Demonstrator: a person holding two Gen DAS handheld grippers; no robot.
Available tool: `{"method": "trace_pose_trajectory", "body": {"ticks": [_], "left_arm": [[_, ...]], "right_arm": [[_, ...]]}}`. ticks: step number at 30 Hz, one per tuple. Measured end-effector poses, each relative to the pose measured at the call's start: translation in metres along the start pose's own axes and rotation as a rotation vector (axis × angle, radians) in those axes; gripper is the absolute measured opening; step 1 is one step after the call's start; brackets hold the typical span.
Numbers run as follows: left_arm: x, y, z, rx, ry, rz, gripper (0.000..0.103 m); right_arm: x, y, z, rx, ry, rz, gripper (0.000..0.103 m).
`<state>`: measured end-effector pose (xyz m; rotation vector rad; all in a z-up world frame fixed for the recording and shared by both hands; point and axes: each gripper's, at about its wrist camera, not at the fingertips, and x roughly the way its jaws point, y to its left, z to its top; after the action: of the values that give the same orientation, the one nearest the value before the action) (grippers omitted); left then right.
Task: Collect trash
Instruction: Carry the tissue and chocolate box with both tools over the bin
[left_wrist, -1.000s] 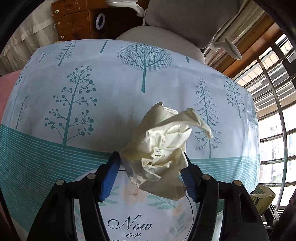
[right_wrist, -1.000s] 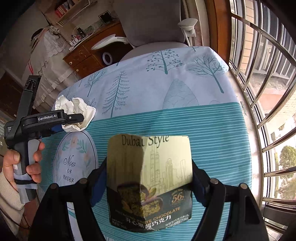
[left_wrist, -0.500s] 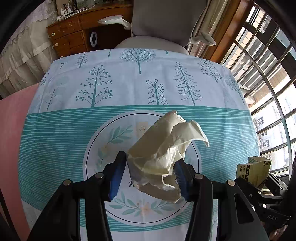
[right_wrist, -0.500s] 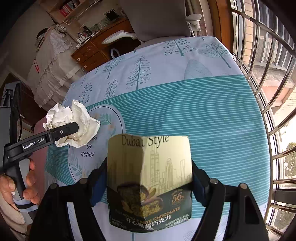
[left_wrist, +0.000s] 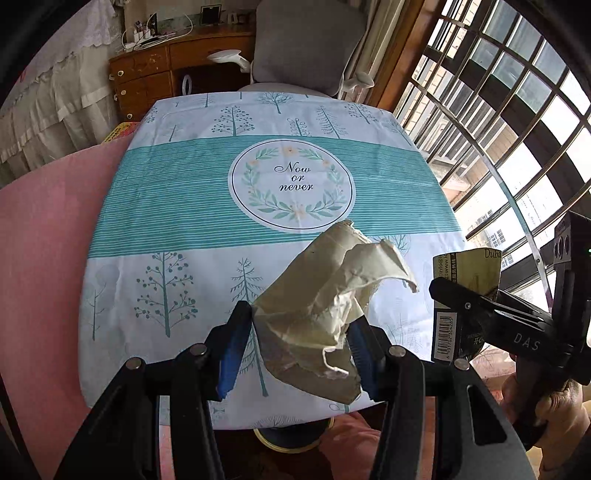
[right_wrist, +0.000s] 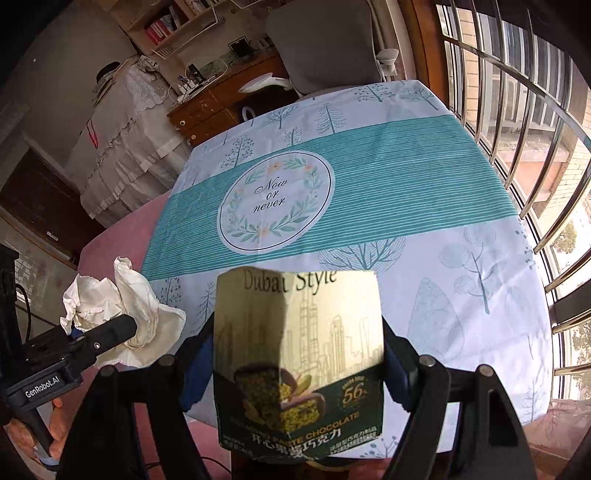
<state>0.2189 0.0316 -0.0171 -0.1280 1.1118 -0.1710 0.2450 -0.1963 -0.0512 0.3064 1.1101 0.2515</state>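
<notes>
the left gripper (left_wrist: 301, 347) sits at the bottom middle of the left wrist view, its blue-padded jaws partly closed and pressing on both sides of a crumpled paper (left_wrist: 328, 302). the paper is a cream, off-white wad, deeply creased, with a torn, curled flap sticking out toward the right and a greyer, shadowed fold hanging below the pads. in the right wrist view the same paper (right_wrist: 125, 314) shows at the lower left, bunched into pale lumps above the black finger of the left gripper (right_wrist: 96, 343).

the right gripper (right_wrist: 295, 369) fills the bottom middle of its own view, jaws spread wide and clamped on the two side edges of a chocolate packet (right_wrist: 299, 354). the packet is flat and roughly square, gold on top with a skyline drawing and the words "dubai style", dark green below with a picture of a cut chocolate bar and a "56" badge. a vertical crease runs down its middle. in the left wrist view the packet (left_wrist: 465, 280) appears at the right edge, showing a barcode strip, held in the right gripper (left_wrist: 480, 306).

both pieces of trash hang above the near edge of a table (left_wrist: 184, 206) covered in a white cloth with teal trees, a teal striped band and a round "now or never" wreath. a grey chair (right_wrist: 325, 40) stands at the far side, top of frame.
</notes>
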Motion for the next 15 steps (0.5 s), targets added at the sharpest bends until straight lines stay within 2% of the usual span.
{"method": "trace_pose_trajectory", "body": {"ticks": [7, 15], "left_arm": [[-0.058, 0.012, -0.090, 0.059, -0.016, -0.020, 0.050], [-0.062, 0.014, -0.168, 0.091, 0.085, -0.044, 0.050]], "right_arm": [[-0.040, 0.046, -0.091, -0.011, 0.000, -0.006, 0.077], [-0.047, 0.069, -0.178, -0.030, 0.089, -0.045, 0.077]]}}
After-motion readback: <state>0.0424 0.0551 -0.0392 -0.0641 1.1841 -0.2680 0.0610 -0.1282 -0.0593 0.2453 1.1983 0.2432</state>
